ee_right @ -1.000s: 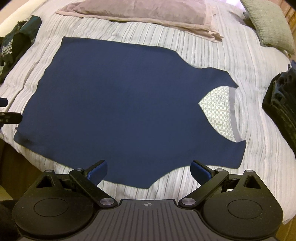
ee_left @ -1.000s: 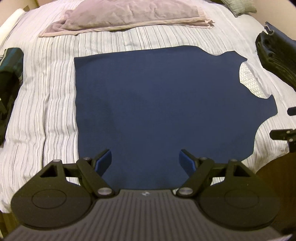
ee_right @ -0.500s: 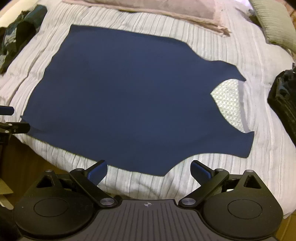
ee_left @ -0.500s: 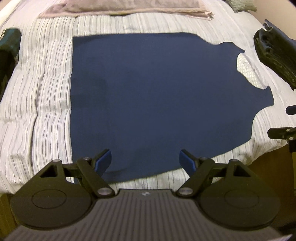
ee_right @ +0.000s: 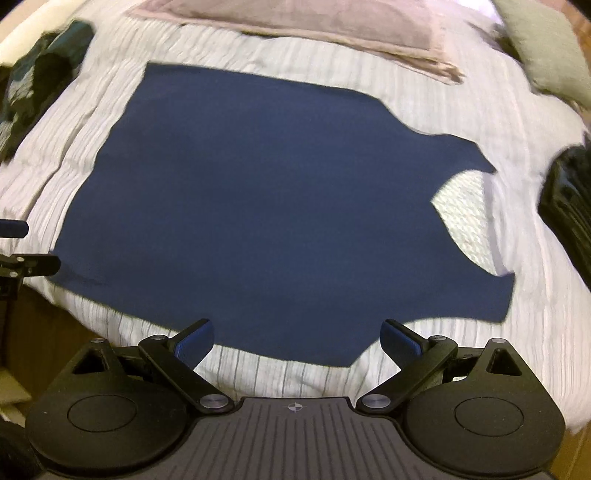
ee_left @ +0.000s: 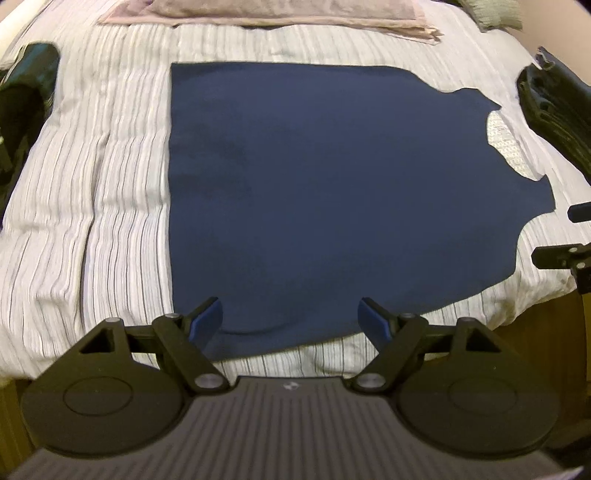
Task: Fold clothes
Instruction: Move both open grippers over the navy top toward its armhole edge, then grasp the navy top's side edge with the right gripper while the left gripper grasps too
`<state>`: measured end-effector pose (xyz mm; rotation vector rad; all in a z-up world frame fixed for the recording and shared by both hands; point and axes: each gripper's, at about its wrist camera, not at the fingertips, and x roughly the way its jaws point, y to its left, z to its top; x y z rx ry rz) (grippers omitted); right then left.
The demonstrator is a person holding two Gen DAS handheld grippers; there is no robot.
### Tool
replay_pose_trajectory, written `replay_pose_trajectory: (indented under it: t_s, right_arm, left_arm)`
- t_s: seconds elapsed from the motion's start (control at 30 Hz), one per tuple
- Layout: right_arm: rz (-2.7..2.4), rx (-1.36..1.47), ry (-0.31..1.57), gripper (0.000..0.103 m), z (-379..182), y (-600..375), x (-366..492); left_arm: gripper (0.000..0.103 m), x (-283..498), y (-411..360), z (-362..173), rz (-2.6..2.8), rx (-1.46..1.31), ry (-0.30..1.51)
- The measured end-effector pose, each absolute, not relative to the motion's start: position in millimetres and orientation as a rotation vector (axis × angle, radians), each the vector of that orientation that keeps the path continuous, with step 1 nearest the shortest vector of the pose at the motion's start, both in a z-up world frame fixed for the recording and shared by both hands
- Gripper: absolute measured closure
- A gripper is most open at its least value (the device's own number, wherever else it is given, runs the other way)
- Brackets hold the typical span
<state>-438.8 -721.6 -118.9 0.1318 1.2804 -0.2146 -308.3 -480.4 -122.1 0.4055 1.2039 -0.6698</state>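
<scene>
A navy sleeveless top lies spread flat on the striped bed cover, its neckline with a pale patterned lining at the right. My left gripper is open, held just off the garment's near edge at its left part. My right gripper is open as well, over the near edge by the armhole curve. Nothing sits between either pair of blue pads. The right gripper's fingers show at the right edge of the left wrist view; the left gripper's fingers show at the left edge of the right wrist view.
The striped bed cover runs to a near edge above a wooden floor. A pinkish pillow lies at the far side, a green cushion far right. Dark clothes are piled at the left and the right.
Both grippers have drawn back toward the near side of the bed and lifted a little. More bed cover now shows in front of the garment. Both stayed open.
</scene>
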Motion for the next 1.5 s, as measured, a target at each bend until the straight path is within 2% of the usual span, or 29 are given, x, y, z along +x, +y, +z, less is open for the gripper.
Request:
replay_pose_trajectory:
  t_s: [0.2, 0.37, 0.5, 0.73, 0.77, 0.8, 0.9, 0.97, 1.0, 1.07, 1.27, 1.33, 1.43, 1.5]
  right_arm:
    - [-0.427, 0.277, 1.197, 0.004, -107, -763, -482]
    - [-0.566, 0.361, 1.133, 0.004, -103, -822, -510]
    - [-0.612, 0.407, 1.093, 0.005, -108, -880, -516]
    - [-0.572, 0.497, 1.061, 0.005, -149, -986, -508]
    - [-0.563, 0.509, 1.058, 0.012, -155, -1000, -506]
    - [-0.551, 0.526, 1.060, 0.025, -162, -1014, -504]
    - [-0.514, 0.559, 1.064, 0.027, -178, -1038, -502]
    - [-0.489, 0.578, 1.066, 0.029, -189, -1052, -501]
    - [-0.477, 0.586, 1.070, 0.039, -193, -1055, -501]
    - [-0.452, 0.599, 1.078, 0.044, -200, -1055, -501]
    - [-0.377, 0.637, 1.104, 0.044, -222, -1055, -503]
    - [-0.360, 0.655, 1.105, 0.044, -227, -1054, -503]
    - [-0.345, 0.683, 1.104, 0.046, -233, -1055, -501]
    - [-0.342, 0.705, 1.102, 0.054, -237, -1056, -501]
  left_arm:
    - [0.025, -302, -513, -117, -0.840, 0.532, 1.122]
    - [0.026, -289, -571, -104, -1.021, 0.687, 0.994]
    - [0.026, -276, -643, -95, -1.162, 0.781, 0.866]
    - [0.026, -268, -791, -98, -1.372, 1.002, 0.623]
    - [0.026, -269, -812, -103, -1.410, 1.036, 0.596]
    - [0.026, -269, -833, -108, -1.448, 1.070, 0.568]
    - [0.028, -271, -897, -129, -1.584, 1.198, 0.463]
    - [0.031, -274, -934, -148, -1.660, 1.304, 0.379]
    - [0.034, -276, -951, -157, -1.701, 1.353, 0.340]
    - [0.036, -280, -984, -176, -1.788, 1.453, 0.257]
    - [0.055, -287, -1058, -227, -1.951, 1.694, 0.102]
    - [0.067, -290, -1076, -241, -1.994, 1.740, 0.090]
    - [0.073, -293, -1098, -258, -2.043, 1.797, 0.092]
    - [0.074, -293, -1107, -267, -2.075, 1.832, 0.100]
